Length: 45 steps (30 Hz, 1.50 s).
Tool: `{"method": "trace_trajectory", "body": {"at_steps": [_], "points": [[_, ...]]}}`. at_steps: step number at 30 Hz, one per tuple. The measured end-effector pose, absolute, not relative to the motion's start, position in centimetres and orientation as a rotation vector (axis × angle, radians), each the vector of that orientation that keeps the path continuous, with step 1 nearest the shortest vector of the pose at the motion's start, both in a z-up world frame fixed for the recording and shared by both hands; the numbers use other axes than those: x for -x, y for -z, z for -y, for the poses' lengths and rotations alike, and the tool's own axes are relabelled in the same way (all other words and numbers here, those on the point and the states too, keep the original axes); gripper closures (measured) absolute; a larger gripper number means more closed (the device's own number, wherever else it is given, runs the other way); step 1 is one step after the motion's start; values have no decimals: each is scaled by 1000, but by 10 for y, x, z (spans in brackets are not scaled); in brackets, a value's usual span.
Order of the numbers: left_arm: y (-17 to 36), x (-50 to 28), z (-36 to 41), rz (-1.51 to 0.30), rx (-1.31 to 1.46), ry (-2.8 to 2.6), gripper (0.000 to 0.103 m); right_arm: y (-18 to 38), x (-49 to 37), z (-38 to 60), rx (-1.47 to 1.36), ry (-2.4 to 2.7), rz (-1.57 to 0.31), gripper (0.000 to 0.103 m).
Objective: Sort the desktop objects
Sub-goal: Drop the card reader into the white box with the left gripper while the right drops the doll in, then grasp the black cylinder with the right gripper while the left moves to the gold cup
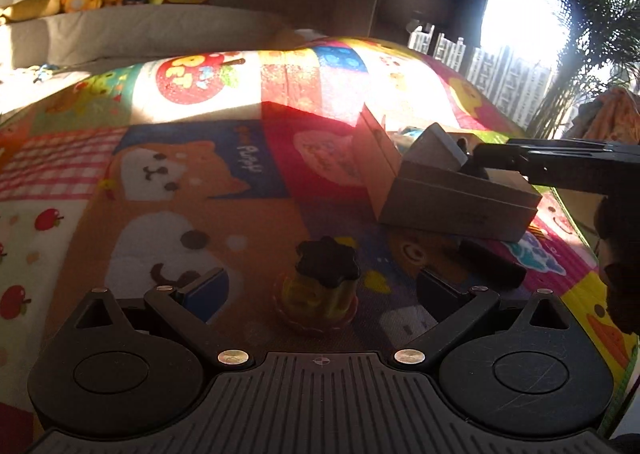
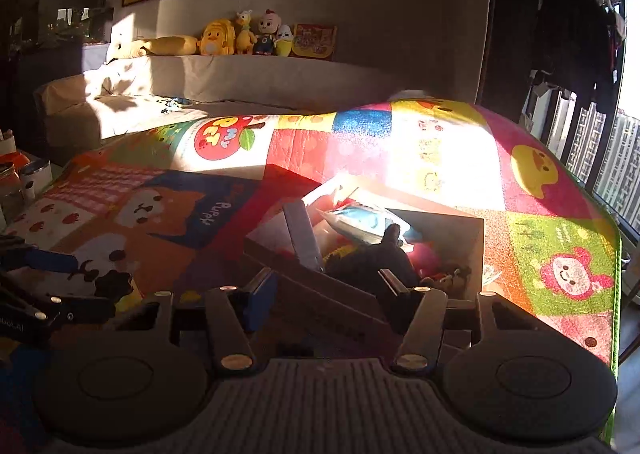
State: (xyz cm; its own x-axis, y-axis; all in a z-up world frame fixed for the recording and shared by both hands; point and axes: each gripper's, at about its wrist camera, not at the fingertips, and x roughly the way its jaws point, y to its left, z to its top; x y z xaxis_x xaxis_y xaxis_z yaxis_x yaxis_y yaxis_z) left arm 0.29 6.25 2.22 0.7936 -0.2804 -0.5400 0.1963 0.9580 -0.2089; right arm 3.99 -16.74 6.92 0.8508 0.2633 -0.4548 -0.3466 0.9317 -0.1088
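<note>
A small yellow-green jar with a black flower-shaped lid stands on the colourful play mat between my left gripper's open fingers, untouched. A dark flat object lies to its right. A cardboard box sits further right, holding a grey flat item. My right gripper hangs over the near edge of the box, fingers open and empty. The box holds a blue-white packet, a dark item, a pink ball and the grey item.
The play mat covers the table. A sofa with plush toys stands behind. Jars and cans stand at the left. A window, railing and palm are at the right. The left gripper's arm shows at the left.
</note>
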Motion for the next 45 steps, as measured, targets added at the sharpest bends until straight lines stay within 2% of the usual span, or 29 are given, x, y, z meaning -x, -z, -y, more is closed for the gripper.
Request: {"method": "trace_trajectory", "body": {"at_steps": [3,6,10,14,20,33,37,42,44,45], "points": [[-19,0,-58,-607,139,283,1,-68,-64,145,236,-329,-454,53],[-19,3,-61,-601,144,289,1,-62,-91,134,298,-310,-498,64],[-19,5,-69,-593,159,274,0,-65,-122,149,366,-166,-443,64],[-16,3,-72,-603,170,270,0,-85,-143,205,178,-33,-478,64],[-12,0,-65,-613,162,279,0,-79,-101,238,130,-66,-502,64],[-8,2,-56,-627,140,275,0,-27,-36,206,129,-344,-670,64],[-8,2,-56,-630,145,276,0,-5,-24,193,266,-338,-698,63],[-7,2,-56,-635,146,276,0,4,-27,201,440,-63,-620,58],[-7,2,-56,-635,146,276,0,0,-30,213,350,-50,-637,53],[-7,2,-56,-636,146,276,0,-2,-31,217,296,-64,-647,41]]}}
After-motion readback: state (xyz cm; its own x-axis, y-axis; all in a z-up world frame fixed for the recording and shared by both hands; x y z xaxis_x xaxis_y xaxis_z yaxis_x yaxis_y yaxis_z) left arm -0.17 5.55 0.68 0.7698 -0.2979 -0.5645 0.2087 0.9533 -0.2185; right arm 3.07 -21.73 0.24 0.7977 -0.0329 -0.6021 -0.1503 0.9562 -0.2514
